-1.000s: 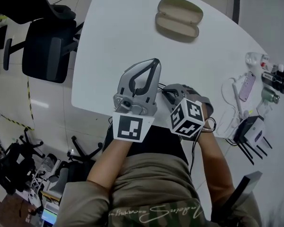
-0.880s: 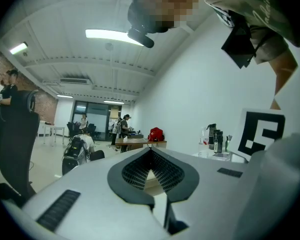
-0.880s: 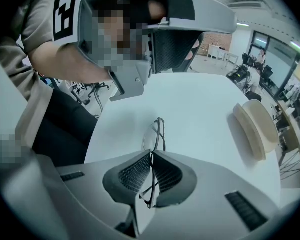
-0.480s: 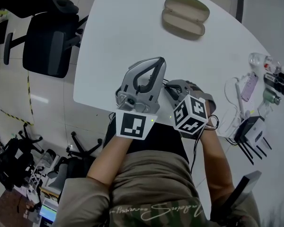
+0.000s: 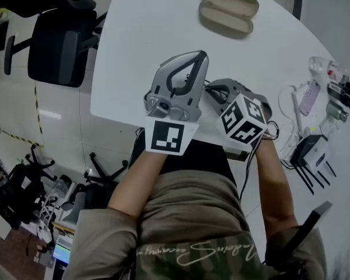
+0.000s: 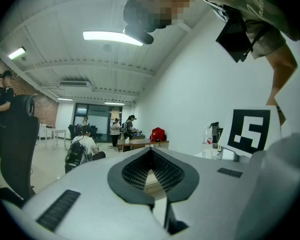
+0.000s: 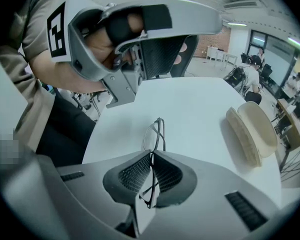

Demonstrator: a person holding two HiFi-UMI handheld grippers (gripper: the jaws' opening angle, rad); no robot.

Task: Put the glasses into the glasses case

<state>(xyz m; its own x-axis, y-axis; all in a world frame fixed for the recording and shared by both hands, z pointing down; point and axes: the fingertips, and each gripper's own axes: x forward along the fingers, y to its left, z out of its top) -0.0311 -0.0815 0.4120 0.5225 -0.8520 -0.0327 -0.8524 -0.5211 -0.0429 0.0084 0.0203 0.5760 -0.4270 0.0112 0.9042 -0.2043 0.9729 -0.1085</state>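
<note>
White round-cornered table (image 5: 140, 45) over pale floor (image 5: 58, 133). Just beside its left edge, black padded office chair (image 5: 57, 54). Clustered along the right edge: slim lilac phone (image 5: 308, 97), white cable (image 5: 294, 112) next to it, white box-shaped router with black antennas (image 5: 312, 152), clear plastic bottle (image 5: 319, 67), small dark bottles (image 5: 345, 91). On the floor at left, yellow-and-black striped tape (image 5: 36, 107); lower down, tangle of black gear (image 5: 17, 188). In the left gripper view, long lit ceiling lamp (image 6: 112, 36), red bag (image 6: 158, 134) on a distant wooden desk (image 6: 140, 144), several people (image 6: 115, 129) nearby.
</note>
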